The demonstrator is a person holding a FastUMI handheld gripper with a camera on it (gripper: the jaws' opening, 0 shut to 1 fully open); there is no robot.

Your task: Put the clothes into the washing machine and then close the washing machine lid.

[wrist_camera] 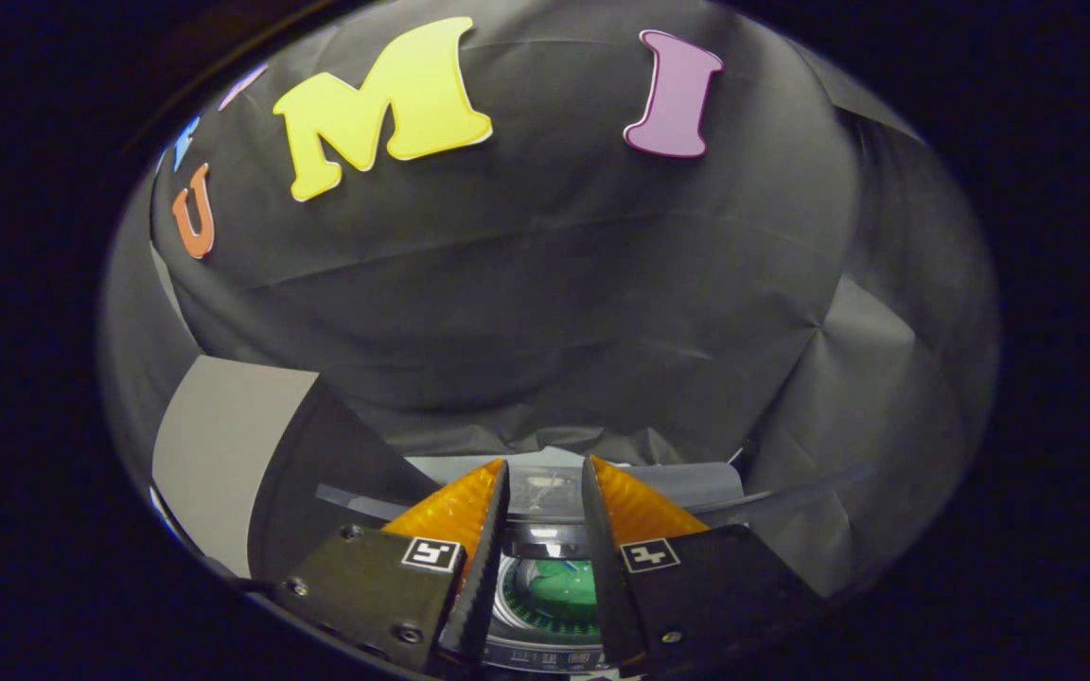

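Two fingers (493,530) of the gripper (545,473) stand a small way apart, with nothing held between them. Seen through that gap, low down, is the round drum of the washing machine (545,643), and green clothes (566,584) lie inside it. Just ahead of the fingertips the clear lid (545,492) shows above the drum; whether it is up or down I cannot tell. Off to the left side of the fingers stands a grey box (223,454). Beyond everything hangs the black cloth wall (545,284) of the booth, creased and folded.
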